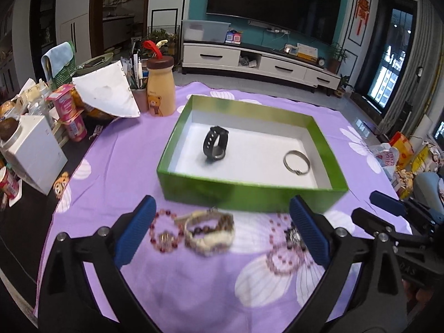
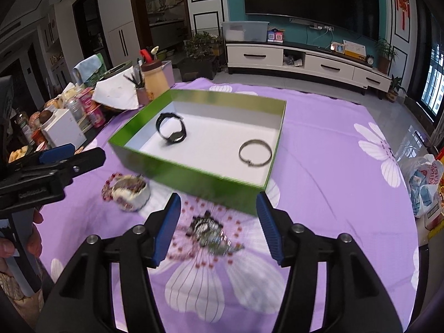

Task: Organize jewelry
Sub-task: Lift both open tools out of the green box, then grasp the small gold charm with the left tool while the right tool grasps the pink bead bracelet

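Left wrist view: green box (image 1: 249, 197) on the purple floral cloth (image 1: 125, 152) holds a black watch (image 1: 216, 144) and a silver bangle (image 1: 296, 162). Left gripper (image 1: 222, 238) gapes wide and empty over a beaded bracelet pile (image 1: 208, 231). Right gripper (image 2: 219, 230), half open and empty, frames a pink bead necklace (image 2: 208, 233) on the cloth.
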`<state>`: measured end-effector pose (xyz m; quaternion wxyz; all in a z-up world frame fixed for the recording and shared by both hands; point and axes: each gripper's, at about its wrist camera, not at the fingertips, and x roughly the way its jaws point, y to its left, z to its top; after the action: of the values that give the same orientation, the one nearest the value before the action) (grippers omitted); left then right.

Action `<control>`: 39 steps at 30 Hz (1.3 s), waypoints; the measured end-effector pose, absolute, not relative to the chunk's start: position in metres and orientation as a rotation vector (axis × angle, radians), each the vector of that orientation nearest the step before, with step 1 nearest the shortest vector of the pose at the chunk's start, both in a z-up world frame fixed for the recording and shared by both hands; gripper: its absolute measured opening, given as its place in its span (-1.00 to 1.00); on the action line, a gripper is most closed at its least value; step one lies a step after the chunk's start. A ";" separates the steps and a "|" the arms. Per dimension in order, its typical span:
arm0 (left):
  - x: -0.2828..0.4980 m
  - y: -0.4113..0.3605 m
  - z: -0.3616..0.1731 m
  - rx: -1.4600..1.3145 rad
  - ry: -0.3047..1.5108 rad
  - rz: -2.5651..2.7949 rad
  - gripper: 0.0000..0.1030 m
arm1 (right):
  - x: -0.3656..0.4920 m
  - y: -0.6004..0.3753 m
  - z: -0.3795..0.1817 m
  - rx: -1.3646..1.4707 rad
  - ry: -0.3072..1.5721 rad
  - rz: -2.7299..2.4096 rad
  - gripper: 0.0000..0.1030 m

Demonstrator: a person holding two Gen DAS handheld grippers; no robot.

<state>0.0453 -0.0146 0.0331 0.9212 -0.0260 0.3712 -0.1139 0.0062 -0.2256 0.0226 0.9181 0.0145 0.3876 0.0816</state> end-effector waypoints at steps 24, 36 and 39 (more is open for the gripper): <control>-0.008 0.044 -0.025 -0.158 0.841 -0.262 0.90 | -0.033 -0.208 -0.020 0.011 0.880 0.324 0.11; 0.008 0.036 -0.030 -0.191 0.851 -0.306 0.89 | -0.023 -0.181 -0.033 -0.017 0.904 0.425 0.11; 0.011 0.038 -0.034 -0.191 0.857 -0.301 0.89 | -0.018 -0.172 -0.040 -0.056 0.921 0.446 0.08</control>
<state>0.0114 0.0382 -0.0339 0.8942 -0.0922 0.4134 -0.1451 -0.0176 -0.1717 -0.0400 0.8716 -0.0268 0.4405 0.2132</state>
